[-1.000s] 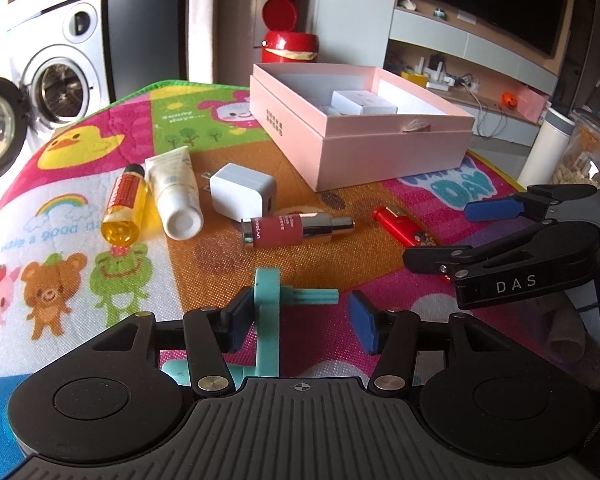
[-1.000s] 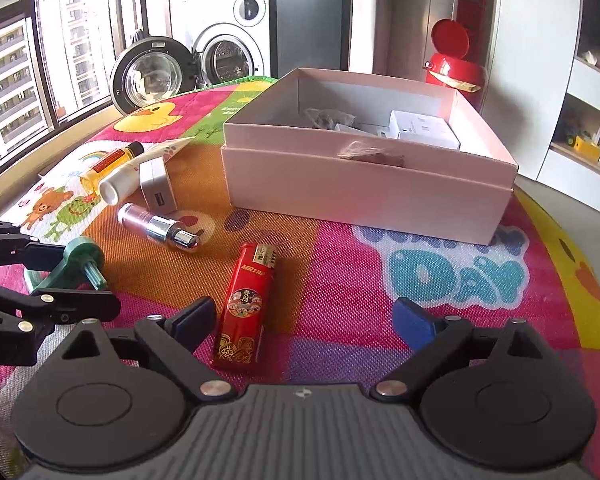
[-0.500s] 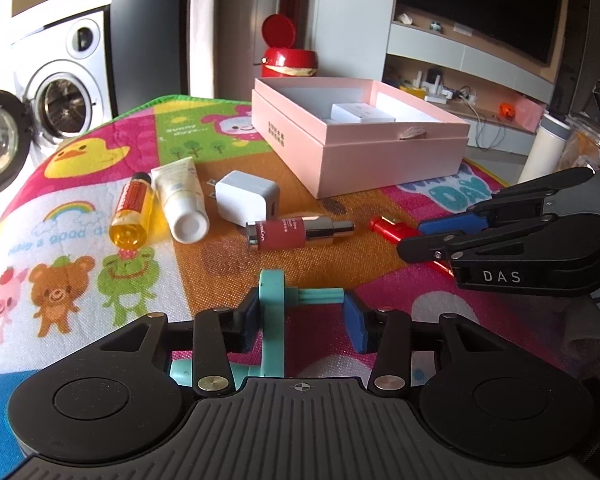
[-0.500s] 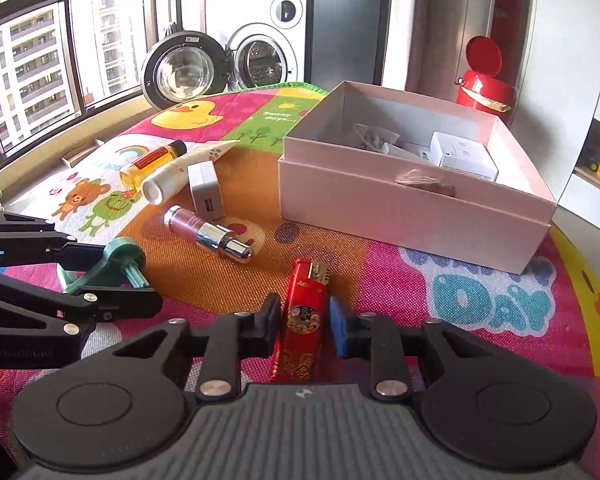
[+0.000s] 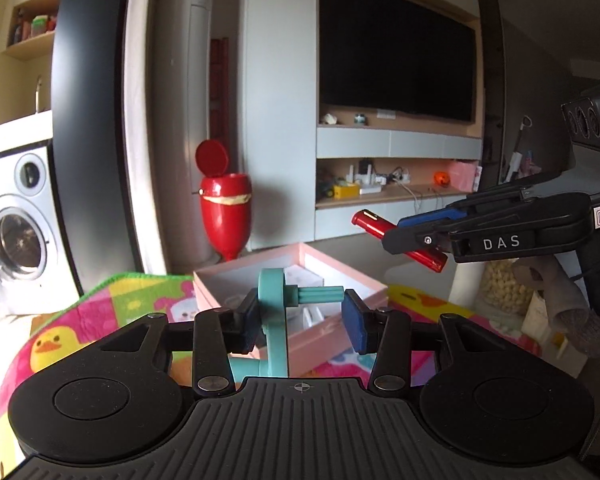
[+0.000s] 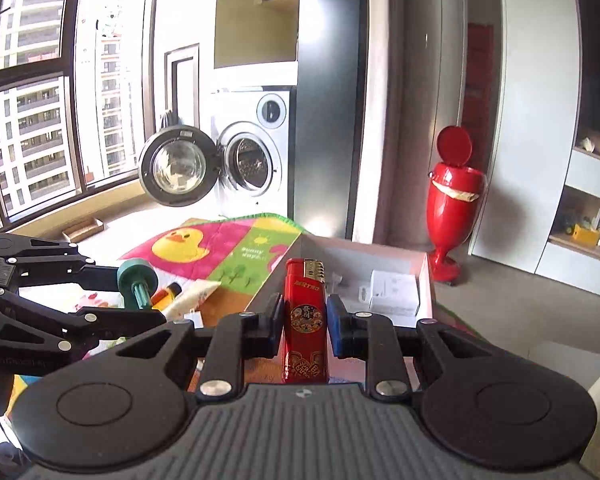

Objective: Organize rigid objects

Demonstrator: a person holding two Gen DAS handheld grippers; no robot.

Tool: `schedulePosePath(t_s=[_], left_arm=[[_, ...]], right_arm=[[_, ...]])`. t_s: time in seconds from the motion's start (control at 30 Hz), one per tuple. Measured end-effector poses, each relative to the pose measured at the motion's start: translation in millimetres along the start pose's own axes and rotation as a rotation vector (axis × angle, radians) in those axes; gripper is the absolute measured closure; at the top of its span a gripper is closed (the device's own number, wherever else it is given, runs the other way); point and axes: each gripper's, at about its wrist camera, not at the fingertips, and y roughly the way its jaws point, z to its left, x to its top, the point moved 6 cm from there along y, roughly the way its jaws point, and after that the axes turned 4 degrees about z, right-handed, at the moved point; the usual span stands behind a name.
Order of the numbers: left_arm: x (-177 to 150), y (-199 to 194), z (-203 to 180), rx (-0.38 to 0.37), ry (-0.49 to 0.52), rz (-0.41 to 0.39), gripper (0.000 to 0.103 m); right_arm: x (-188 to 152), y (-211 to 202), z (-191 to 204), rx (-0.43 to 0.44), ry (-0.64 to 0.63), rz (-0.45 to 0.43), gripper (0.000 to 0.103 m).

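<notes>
My left gripper (image 5: 302, 316) is shut on a teal plastic peg piece (image 5: 274, 312), one pad on its disc and the other on the peg's tip, and holds it in the air. My right gripper (image 6: 305, 322) is shut on a red lighter (image 6: 304, 320), which stands upright between the pads. Both hang above the near side of the open pink box (image 5: 328, 336), whose far wall (image 6: 426, 280) shows in the right wrist view. The left wrist view has the right gripper (image 5: 420, 232) with the lighter (image 5: 380, 226) at the right. The right wrist view has the left gripper (image 6: 140, 292) and the teal piece (image 6: 138, 280) at the left.
A white carton (image 6: 392, 292) lies inside the box. An orange bottle (image 6: 168, 292) and a white tube (image 6: 192, 300) lie on the colourful mat (image 6: 228, 248). Behind stand a red bin (image 6: 454, 196) and a washing machine with its door (image 6: 176, 172) open. A jar (image 5: 500, 288) stands right.
The right gripper closed on the lighter and the left one tightened on the teal piece. Both then rose off the mat with them, and the views tilted up toward the room.
</notes>
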Motion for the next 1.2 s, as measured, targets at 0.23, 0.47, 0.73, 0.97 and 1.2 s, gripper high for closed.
schedulePosePath(t_s=[0.23,0.47,0.73,0.97,1.2], left_arm=[[79.5,74.1,37.1,-0.060,-0.182,-0.021,0.056],[49.1,176.4,70.5,-0.096,-0.364,0.133,0.057],[-17.6,115.1,107.8,0.065,-0.431,0.096,0.057],[-99.2,26.9,143.7,0.304,-0.585,0.157,0.057],[-138.8,-17.4,155.7,0.402,-0.581,0.197,0.057]], right_arm=[[41.4,39.4,-38.6,-0.076,0.038,-0.010,0.081],[18.5,108.6,-61.8,-0.159,0.012,0.080,0.067],[-55.6,89.0,-19.5,-0.179,-0.130,0.115,0.038],[-98.5,95.1,35.7,0.041,-0.049,0.240,0.037],[-98.0,122.1,98.9,0.154,-0.091,0.276,0.037]])
